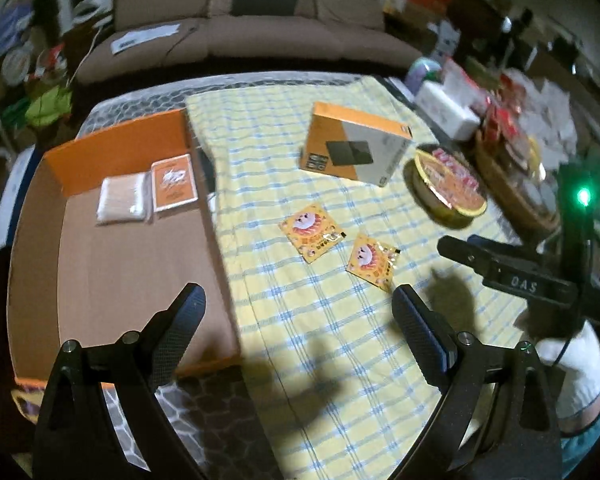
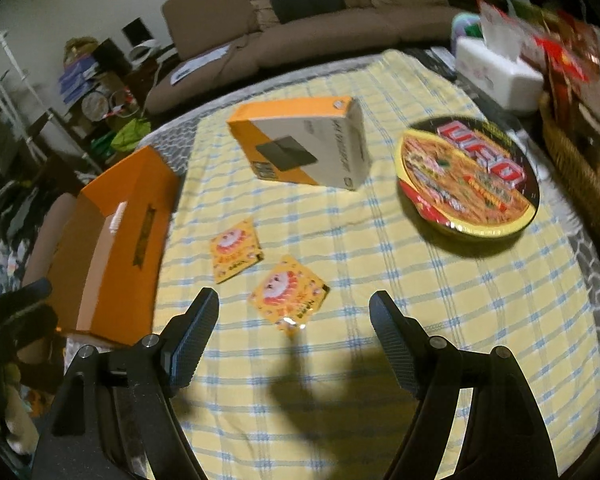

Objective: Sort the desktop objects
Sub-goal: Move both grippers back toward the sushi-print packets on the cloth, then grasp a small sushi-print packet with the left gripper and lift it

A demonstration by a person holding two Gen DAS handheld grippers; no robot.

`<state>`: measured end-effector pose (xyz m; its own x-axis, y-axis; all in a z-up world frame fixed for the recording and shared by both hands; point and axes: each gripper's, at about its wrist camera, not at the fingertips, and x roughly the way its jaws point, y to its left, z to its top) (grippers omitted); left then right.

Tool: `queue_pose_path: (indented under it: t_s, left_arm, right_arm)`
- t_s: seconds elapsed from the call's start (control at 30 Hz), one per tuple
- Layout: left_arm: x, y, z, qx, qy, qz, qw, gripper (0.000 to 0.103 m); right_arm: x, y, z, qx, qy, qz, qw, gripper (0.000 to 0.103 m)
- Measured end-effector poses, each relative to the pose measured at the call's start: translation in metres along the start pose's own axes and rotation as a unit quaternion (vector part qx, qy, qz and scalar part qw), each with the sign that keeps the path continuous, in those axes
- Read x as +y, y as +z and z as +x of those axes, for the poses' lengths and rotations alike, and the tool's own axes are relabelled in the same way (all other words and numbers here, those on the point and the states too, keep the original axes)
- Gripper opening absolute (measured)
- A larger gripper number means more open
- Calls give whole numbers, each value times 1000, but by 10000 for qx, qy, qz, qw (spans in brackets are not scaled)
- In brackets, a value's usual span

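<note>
Two yellow snack packets lie on the checked cloth: one (image 1: 313, 232) (image 2: 235, 249) further off, one (image 1: 372, 261) (image 2: 288, 294) nearer. An orange and grey box (image 1: 356, 145) (image 2: 306, 146) and a round noodle bowl (image 1: 448, 185) (image 2: 466, 178) sit behind them. An open orange cardboard box (image 1: 120, 248) (image 2: 116, 248) at the left holds an orange card pack (image 1: 173, 182) and a white packet (image 1: 123, 197). My left gripper (image 1: 299, 306) is open and empty above the box's edge. My right gripper (image 2: 294, 310) is open and empty just short of the nearer packet; it also shows in the left wrist view (image 1: 512, 272).
A white tissue box (image 1: 448, 110) (image 2: 500, 70), a wicker basket of snacks (image 1: 516, 168) (image 2: 576, 144) and clutter stand at the table's right. A brown sofa (image 1: 240, 32) (image 2: 300, 24) is behind the table.
</note>
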<state>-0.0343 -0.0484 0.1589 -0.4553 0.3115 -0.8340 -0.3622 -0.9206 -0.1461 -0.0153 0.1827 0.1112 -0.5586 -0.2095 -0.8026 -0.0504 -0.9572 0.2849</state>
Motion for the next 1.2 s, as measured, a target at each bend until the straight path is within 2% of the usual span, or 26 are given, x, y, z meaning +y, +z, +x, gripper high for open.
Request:
queue_pose_path:
  t_s: [0.2,0.37,0.47,0.63,0.77,0.83,0.97,1.1,1.2]
  left_arm:
    - [-27,27,33,271,326,734,9964,94]
    - [-46,52,74,772,465,1412,9859,94]
    - [-46,72,96,1018,374,1535,9822,94]
    - [-41,88,126,1380,584,1692,9741,94]
    - [-30,85,148,1648,498,1411,9749,94]
    - [-25,82,152,1743,349,1271,9758,94]
    - [-22,72,159,1896,292,1087,9754,93]
    - [-22,62,150,1797,-237,520,9821,92]
    - [-26,54,148,1690,-519,169,9841,89]
  right_arm:
    - [-18,5,17,123,-16,147,9998,79]
    - [-32,8,24,143,104,240,9996,79]
    - [-40,8,29,240,221,297,9990,79]
    - [-39,4,40,441,482,197,9977,79]
    - [-41,4,54,620,901,325,9935,74]
    - [-43,5,63,696,1038,389,9914,64]
    - [-51,6,80,862,1270,613,9862,54]
    - [-62,8,84,884,1396,852,9826,43]
    - [-66,8,83,853,1506,989,9799,41]
